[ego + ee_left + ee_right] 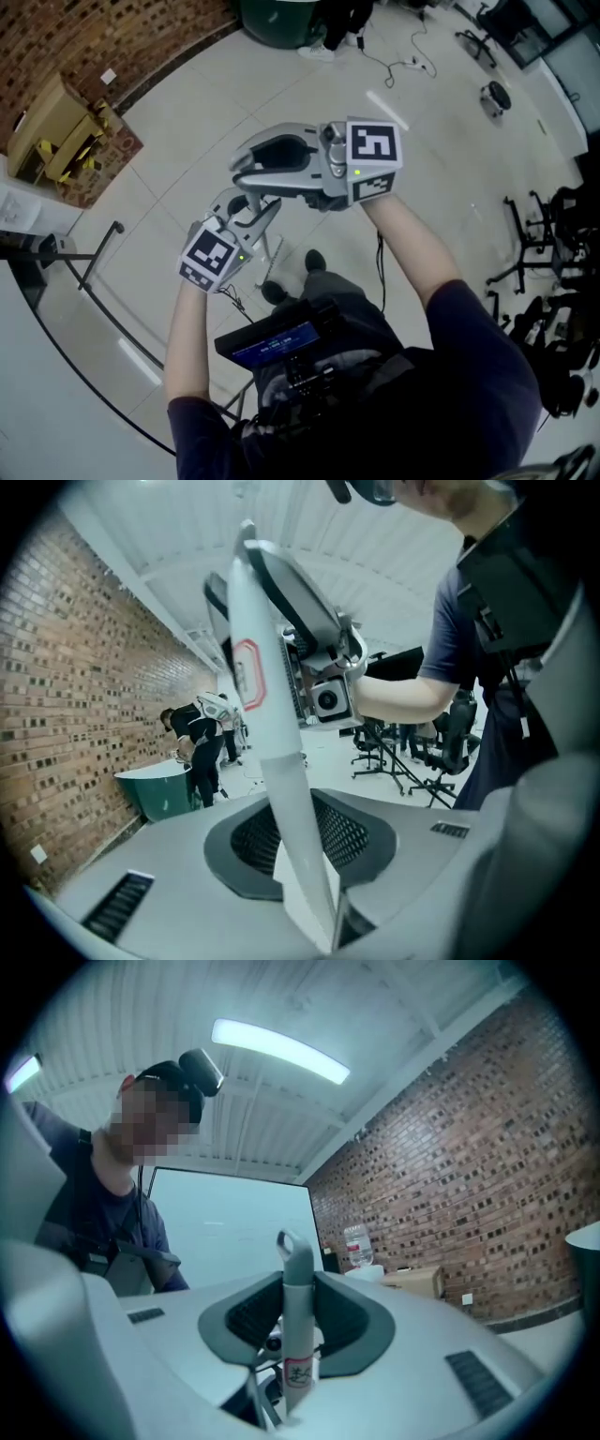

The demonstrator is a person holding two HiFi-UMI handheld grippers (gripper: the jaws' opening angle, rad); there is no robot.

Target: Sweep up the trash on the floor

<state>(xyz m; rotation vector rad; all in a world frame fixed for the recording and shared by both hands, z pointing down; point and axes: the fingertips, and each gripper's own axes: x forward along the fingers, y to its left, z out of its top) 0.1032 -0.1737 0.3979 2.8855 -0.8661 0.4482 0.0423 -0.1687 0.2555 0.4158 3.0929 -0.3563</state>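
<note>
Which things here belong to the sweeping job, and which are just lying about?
Job in hand:
- white handle, clamped in the left gripper
- grey handle with loop end, clamped in the right gripper
- trash: none can be made out

Lying about:
- cardboard box
- green bin
- floor cable
- office chairs
- water bottle

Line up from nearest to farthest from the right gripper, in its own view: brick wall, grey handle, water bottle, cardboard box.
1. Grey handle, gripped between the jaws.
2. Water bottle and cardboard box, right of centre: too close to call.
3. Brick wall, the stretch right behind them.
</note>
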